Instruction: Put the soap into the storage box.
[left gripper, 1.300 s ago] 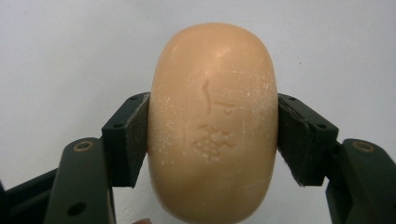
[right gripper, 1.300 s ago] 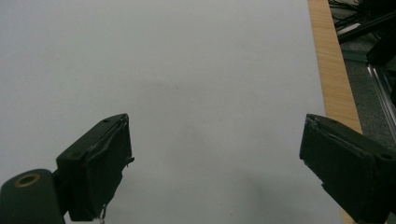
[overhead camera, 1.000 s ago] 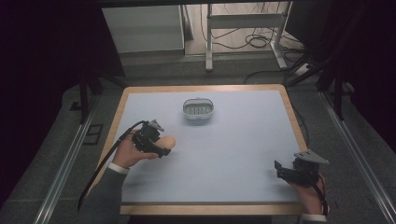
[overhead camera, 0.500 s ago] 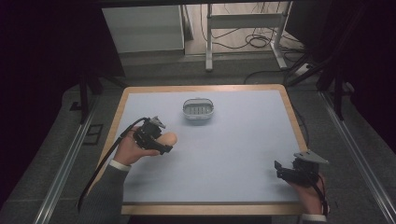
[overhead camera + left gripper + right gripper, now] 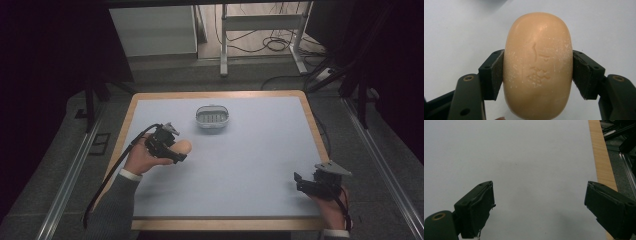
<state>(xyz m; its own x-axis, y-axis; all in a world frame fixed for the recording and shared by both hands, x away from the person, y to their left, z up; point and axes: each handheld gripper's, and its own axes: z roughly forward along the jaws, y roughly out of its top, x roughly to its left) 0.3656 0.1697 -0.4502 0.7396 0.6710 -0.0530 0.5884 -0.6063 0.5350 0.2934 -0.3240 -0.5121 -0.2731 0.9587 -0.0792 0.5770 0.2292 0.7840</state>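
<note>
A peach-coloured oval bar of soap with a stamped mark sits between the two black jaws of my left gripper, which is shut on its sides. In the high view the soap sticks out of the left gripper at the table's left, held just above the surface. A small grey soap dish stands at the back middle of the table. My right gripper rests near the front right corner, open, with nothing between its jaws.
The table has a pale blue-grey top with a wooden rim. Metal rails run along both sides on the floor. A desk frame and cables lie beyond the far edge.
The left gripper with the soap has lifted slightly and shifted a little toward the far side. The right gripper has stayed put.
</note>
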